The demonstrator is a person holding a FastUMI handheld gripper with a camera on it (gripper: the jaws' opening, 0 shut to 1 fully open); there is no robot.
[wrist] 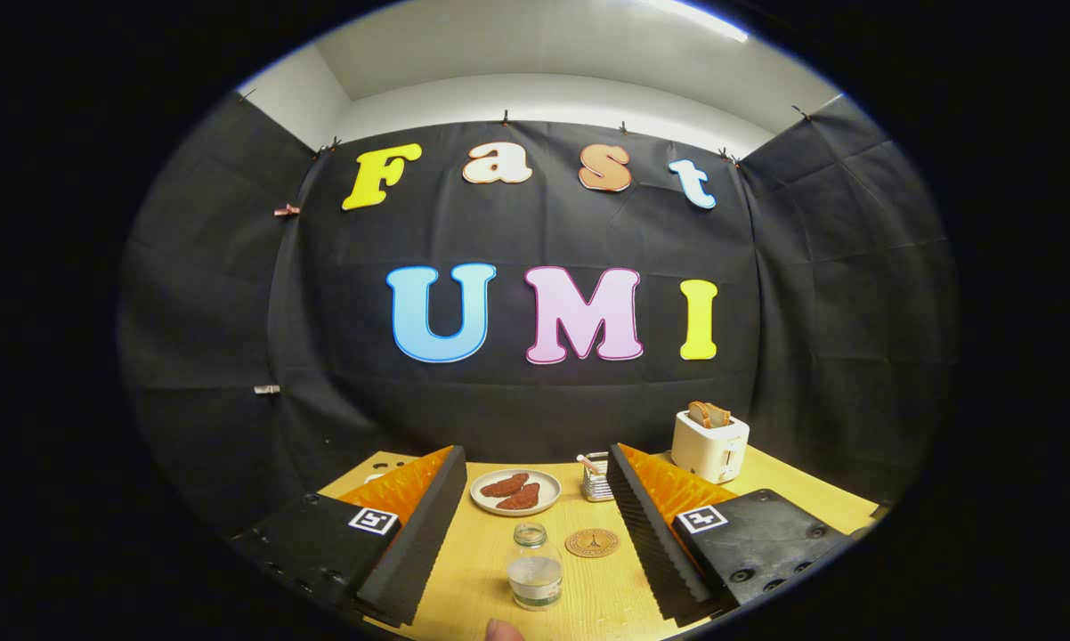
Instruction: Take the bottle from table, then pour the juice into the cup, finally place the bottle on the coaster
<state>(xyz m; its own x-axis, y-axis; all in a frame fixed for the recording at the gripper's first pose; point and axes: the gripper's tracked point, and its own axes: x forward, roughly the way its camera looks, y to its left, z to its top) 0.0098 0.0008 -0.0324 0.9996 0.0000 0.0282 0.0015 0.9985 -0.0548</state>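
Two fingers of claw spread wide apart, released, grasping nothing; angled outward above wooden worktop. Small square marker tag on each finger base.

Bottle upright on worktop, between the fingers and touching neither, closer to the nearer end of the gap. Clear, uncapped, mouth open; pale liquid in lower part, label band near base. Contents colour hard to judge.

Coaster flat on worktop just beside bottle, on the side of the right finger, slightly farther away; round, brown, dark emblem at centre. Bare, apart from bottle.

Plate beyond bottle, between the fingertips; pale, round, carrying two reddish-brown slices lying side by side.

Metal rack beside plate, close against inner edge of right finger; thin stick-like item leaning out of top, identity unclear.

Toaster beyond right finger near booth wall; white, upright, bread poking out of slots.

Fingertip of a person at nearest worktop edge, just short of bottle, not touching it.

Cup not identified with certainty.
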